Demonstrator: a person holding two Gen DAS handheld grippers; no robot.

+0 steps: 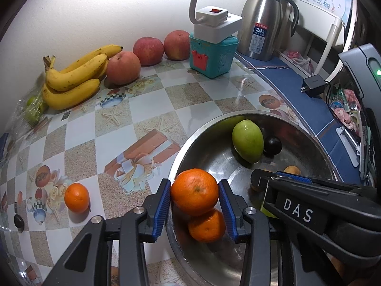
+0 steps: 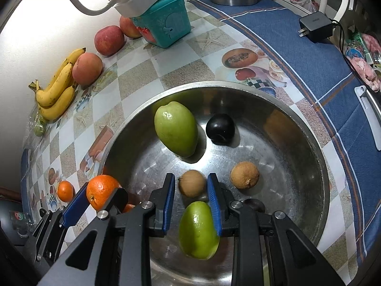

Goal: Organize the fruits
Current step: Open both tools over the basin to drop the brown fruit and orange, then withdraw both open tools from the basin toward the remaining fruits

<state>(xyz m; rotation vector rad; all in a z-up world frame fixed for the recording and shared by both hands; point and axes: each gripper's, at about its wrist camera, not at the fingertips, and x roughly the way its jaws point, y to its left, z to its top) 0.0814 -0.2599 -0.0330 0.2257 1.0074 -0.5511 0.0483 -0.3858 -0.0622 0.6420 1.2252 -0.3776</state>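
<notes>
The held orange (image 1: 194,191) sits between the blue pads of the left gripper (image 1: 194,194), both pads pressed against its sides, right over the 9 o'clock rim of the steel bowl (image 1: 309,138). Beneath it a second orange (image 1: 206,225) lies inside the bowl, its top hidden by the first. The right gripper (image 2: 191,188) hangs low over the bowl floor, jaws narrow around a small brown fruit (image 2: 192,183); the fruit looks blurred, and I cannot tell whether the pads actually press on it. A green mango (image 2: 198,230) lies at 6 o'clock, partly covered by the right pad. Another green mango (image 2: 176,128) and a dark plum (image 2: 220,128) sit towards 12 o'clock, a second brown fruit (image 2: 244,174) at 3. A dark fruit (image 2: 254,205) behind the gripper is mostly hidden. Outside, a loose orange (image 1: 77,197) rests at 9 o'clock; bananas (image 1: 73,78) and three apples (image 1: 148,50) line the wall.
</notes>
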